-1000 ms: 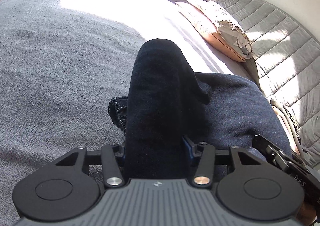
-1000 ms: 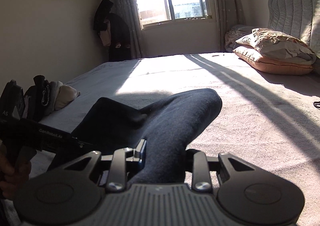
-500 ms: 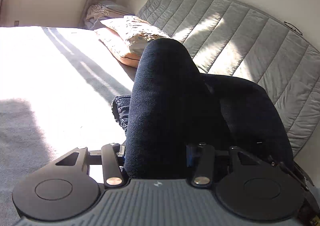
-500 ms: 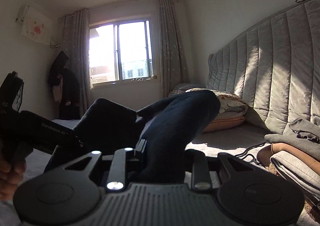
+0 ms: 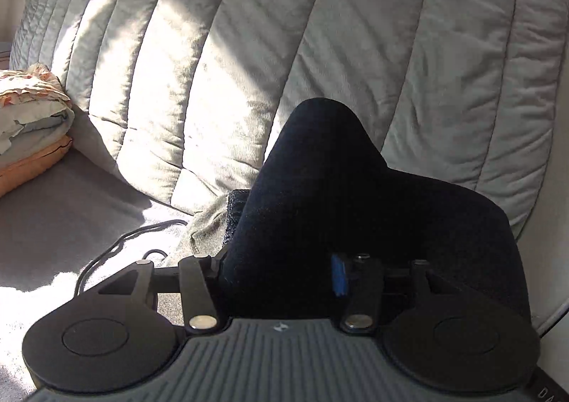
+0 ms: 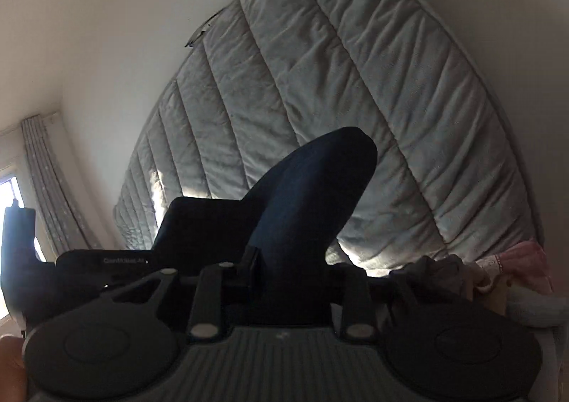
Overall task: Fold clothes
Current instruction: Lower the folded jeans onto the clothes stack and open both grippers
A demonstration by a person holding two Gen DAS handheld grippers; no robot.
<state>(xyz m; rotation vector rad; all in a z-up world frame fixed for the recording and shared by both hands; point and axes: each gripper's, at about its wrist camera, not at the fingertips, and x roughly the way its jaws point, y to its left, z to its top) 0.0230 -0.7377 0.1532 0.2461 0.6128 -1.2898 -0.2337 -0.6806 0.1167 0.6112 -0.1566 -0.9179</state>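
- Left gripper [image 5: 277, 259], pointed down toward the head of a bed, with a dark navy garment [image 5: 320, 170] bunched between its fingers
- Jaws about half open and just now widened a little, yet filled side to side by the cloth, pressed against the blue pad [image 5: 338, 275] on one side and the black finger on the other
- Garment raised off the bed, humped up in a rounded fold ahead of the fingers and trailing off to the right of the view in a broad dark sheet
- Right gripper [image 6: 297, 270], aimed almost level and rolled to one side, gripping another part of the same garment [image 6: 313, 188]
- Jaws there narrower, roughly a third open and likewise just eased wider, with a thick fold of the cloth wedged between the two fingers
- From the right wrist, cloth stretched leftward toward the body of the other gripper, so held up between the two tools, clear of the bed
- Behind it in both views, a quilted grey headboard [image 5: 249, 46] striped with sunlight
- Grey bed cover [image 5: 53, 217] below, with a thin dark cable [image 5: 117, 242] looped across it just beside the left gripper
- Stacked pillows [image 5: 28, 117], the lower one orange, at the far left against the headboard
- Pink fabric [image 6: 522, 263] and a grey item [image 6: 437, 274] heaped low at the right of the right-wrist view, too dim to identify further
- Pale curtain [image 6: 53, 181] at the far left by a bright window edge
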